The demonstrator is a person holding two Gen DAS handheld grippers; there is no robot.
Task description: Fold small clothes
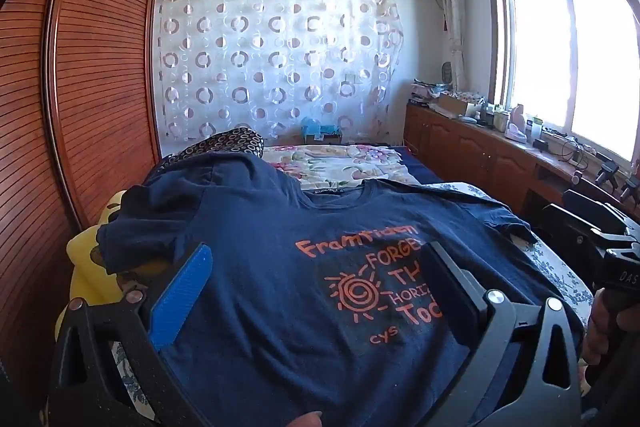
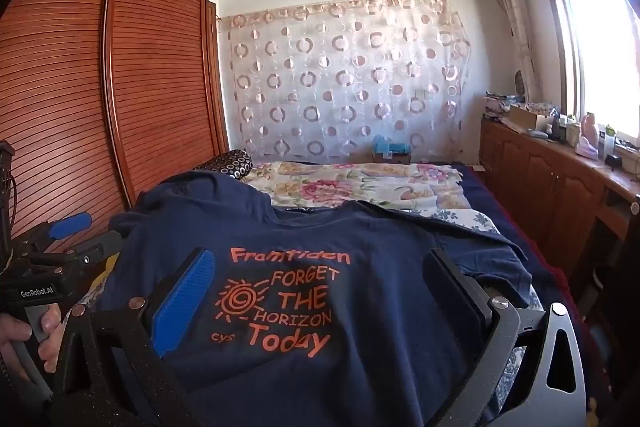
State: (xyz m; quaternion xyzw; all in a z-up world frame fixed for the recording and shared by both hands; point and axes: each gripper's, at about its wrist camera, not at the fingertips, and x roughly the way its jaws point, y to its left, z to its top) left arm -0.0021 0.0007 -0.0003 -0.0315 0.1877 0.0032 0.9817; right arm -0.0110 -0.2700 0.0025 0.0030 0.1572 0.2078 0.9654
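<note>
You are holding your left hand-held gripper (image 1: 316, 291) with its fingers spread wide apart over the navy T-shirt (image 1: 280, 267), and your right hand-held gripper (image 2: 320, 299) is gaping just as wide. The shirt is lying print-up on the bed (image 2: 472, 195) beside the wardrobe (image 2: 120, 75); whether either gripper's fingers are touching the cloth is unclear.

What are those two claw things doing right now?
Left gripper: open, empty, above the navy T-shirt.
Right gripper: open, empty, above the same shirt.
</note>
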